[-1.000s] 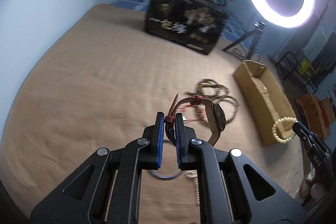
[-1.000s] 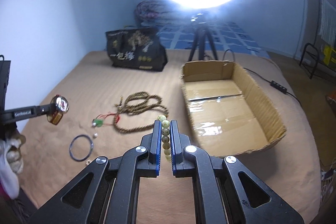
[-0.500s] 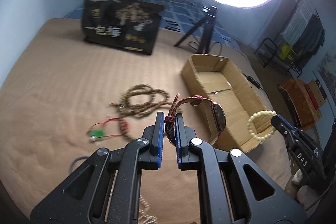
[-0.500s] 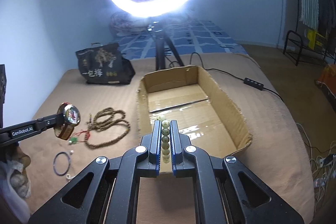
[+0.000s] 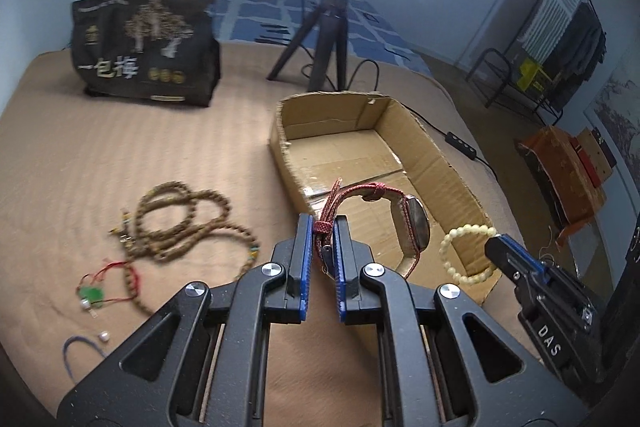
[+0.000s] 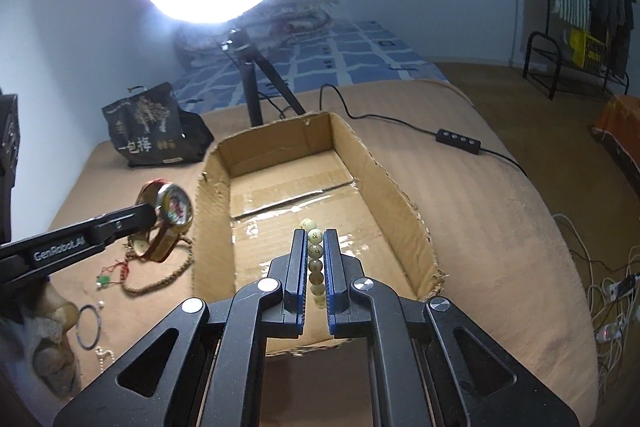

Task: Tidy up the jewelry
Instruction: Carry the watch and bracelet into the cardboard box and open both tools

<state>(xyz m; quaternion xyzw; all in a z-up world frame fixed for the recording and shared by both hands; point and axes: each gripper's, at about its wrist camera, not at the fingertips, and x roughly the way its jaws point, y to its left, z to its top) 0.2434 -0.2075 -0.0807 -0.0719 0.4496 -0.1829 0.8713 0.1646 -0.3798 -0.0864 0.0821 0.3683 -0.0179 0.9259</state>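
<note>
Both claws have swung across to the cardboard box (image 6: 400, 203): the right claw (image 6: 314, 263), clamped on the pale bead bracelet (image 6: 315, 259), hangs above its floor for release, while the left claw (image 5: 322, 247) pinches the watch (image 5: 412, 227) strap beside the box's left wall, with the brown bead necklace (image 5: 188, 223) lying on the bed beyond.

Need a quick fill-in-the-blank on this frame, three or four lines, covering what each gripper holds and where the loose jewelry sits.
1. The left gripper is shut on the red woven strap of a ____.
2. The right gripper is shut on a pale bead ____.
3. The open brown cardboard box holds ____ jewelry so far.
4. The long brown bead necklace lies on the tan bedcover, ____ the box.

Missing words: wristwatch; bracelet; no; outside
</note>
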